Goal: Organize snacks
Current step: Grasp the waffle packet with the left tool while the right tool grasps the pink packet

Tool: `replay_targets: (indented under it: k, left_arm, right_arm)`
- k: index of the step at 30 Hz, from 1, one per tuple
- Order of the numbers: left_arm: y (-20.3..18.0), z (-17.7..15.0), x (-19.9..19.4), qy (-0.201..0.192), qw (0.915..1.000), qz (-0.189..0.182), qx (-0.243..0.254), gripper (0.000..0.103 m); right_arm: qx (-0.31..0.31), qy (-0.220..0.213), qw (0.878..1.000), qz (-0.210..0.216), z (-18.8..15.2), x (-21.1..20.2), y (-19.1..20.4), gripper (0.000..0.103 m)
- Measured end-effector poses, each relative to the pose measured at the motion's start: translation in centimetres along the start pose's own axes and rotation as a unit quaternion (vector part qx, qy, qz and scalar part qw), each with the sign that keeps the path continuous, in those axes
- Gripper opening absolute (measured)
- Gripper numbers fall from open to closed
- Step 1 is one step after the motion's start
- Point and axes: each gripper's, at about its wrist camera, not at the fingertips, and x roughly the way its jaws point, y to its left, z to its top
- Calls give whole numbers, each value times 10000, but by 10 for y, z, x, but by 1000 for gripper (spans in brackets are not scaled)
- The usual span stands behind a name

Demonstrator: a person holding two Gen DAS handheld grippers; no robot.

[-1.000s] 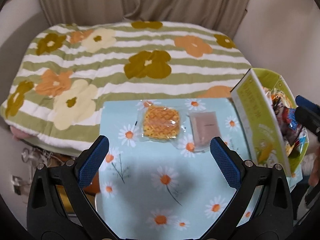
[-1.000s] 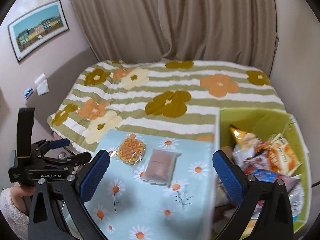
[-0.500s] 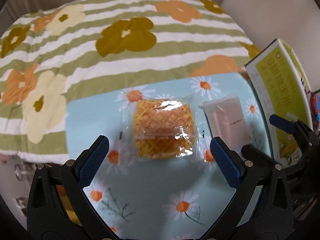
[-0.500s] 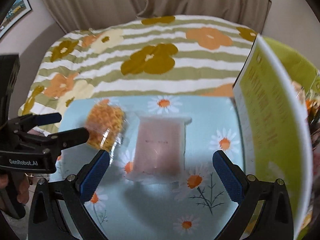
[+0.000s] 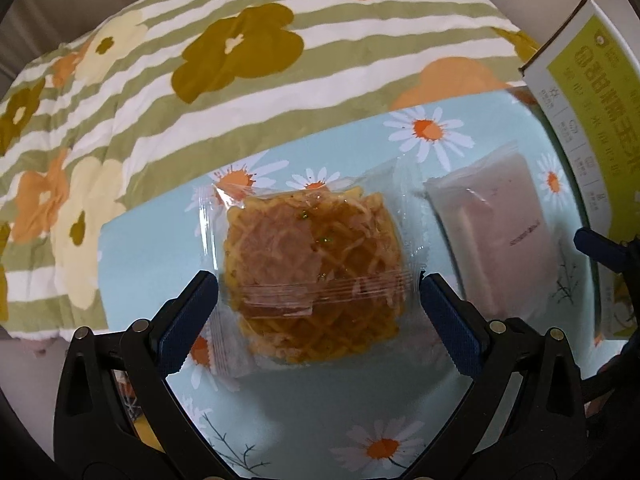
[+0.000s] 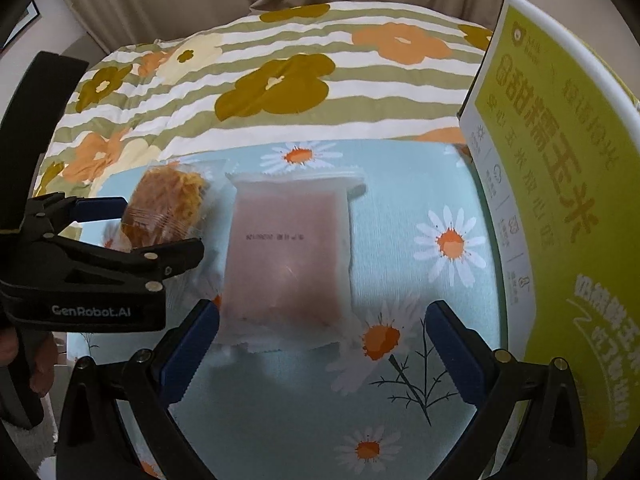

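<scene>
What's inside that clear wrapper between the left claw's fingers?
The clear wrapper holds an orange lattice-patterned waffle snack, with pinkish filling showing. The daisy tablecloth beneath it is covered. The left gripper straddles it, open.

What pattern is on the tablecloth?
Light blue tablecloth with white, orange-centred daisies; clearest in the right wrist view.

the left gripper was spread wide, its two blue-padded fingers well apart and angled downward. seen from the right wrist camera, the same left gripper reached in from the left side, lying nearly level, one finger above the other with a clear gap between the tips. the person's left hand gripped its black handle at the frame's left edge. the right gripper was likewise wide open, its blue pads set far apart and tilted downward. its tip showed at the right edge of the left wrist view.
</scene>
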Motion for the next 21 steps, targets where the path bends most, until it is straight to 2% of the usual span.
replay_targets:
  k: [6,9,16,21]
  left_arm:
    - [-4,1,8,52,9996,217,151,102]
    - [0,0,8,-6,9999,127,107,101]
    - [13,-4,-1,-138,9999,29,65,83]
    - [23,-7,-9,-239,9997,-91,-18,79]
  right_arm:
    - [25,16,10000,34,0,5,1,103]
    - [-20,-23,10000,46,1,4,3,103]
    - [-181,-65,9998,15,8,9,8,103]
    - [-288,-88,9995,41,12,15,16,103]
